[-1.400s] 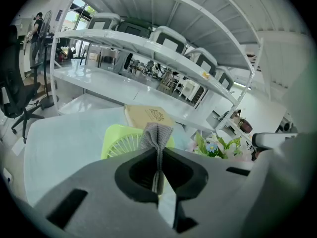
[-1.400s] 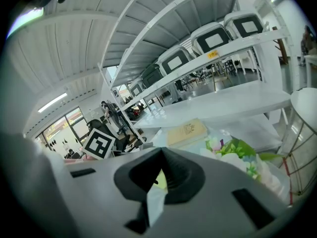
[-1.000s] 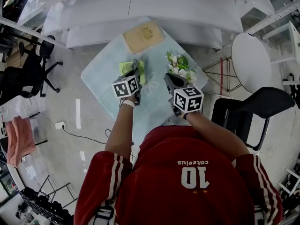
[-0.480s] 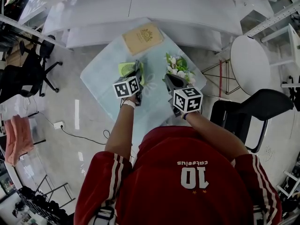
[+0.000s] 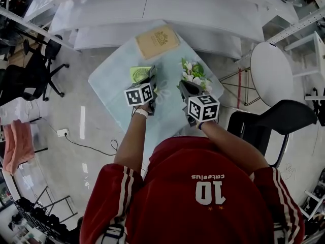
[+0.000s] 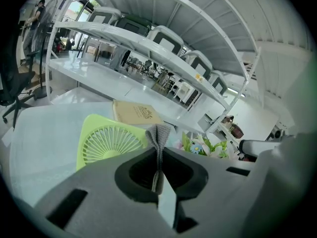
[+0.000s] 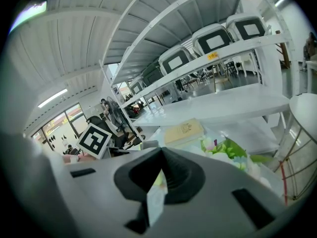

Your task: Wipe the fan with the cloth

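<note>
Gripping grey cloth (image 6: 159, 132), left tongs (image 6: 158, 155) overhang a pale table (image 5: 112, 84) beside white shelving (image 5: 152, 9); right tongs (image 7: 161, 155) closed.

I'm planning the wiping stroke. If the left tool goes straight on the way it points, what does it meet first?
Most likely the green fan, standing just ahead and slightly left of the cloth pinched in the left tool; depth is unclear.

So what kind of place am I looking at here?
Probably a lab or workshop rather than a home: long white shelving, a black office chair, and a small table staged with props.
</note>
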### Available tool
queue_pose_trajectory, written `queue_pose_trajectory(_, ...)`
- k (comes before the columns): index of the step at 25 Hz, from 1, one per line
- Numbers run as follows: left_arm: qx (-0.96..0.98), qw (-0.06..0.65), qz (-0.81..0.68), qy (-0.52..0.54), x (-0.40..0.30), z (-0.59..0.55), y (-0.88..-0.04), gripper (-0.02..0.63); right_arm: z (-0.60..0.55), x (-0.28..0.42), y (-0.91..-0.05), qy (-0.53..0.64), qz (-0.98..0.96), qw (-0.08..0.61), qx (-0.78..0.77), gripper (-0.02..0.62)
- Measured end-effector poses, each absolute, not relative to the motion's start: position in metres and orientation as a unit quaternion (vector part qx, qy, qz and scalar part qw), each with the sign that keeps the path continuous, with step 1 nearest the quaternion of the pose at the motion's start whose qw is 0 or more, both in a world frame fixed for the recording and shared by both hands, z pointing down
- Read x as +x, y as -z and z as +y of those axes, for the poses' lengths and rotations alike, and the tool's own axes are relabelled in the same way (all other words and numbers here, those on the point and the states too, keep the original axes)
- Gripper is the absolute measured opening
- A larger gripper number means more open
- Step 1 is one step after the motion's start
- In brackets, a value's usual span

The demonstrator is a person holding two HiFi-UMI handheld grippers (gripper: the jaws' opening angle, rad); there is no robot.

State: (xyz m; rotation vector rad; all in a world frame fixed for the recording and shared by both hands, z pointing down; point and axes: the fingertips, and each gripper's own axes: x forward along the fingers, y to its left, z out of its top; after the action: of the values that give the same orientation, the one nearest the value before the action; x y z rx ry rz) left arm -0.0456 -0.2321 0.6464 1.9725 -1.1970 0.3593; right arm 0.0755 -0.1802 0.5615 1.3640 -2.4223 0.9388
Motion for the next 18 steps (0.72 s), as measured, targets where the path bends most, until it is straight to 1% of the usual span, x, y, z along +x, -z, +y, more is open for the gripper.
queue_pose_trajectory(18,0.768,0.393,-0.491,-0.122,-0.084,-0.214,-0.634,0.023,-0.164,0.047,-0.558,-0.327,-0.822,0.094,0.456,0.002)
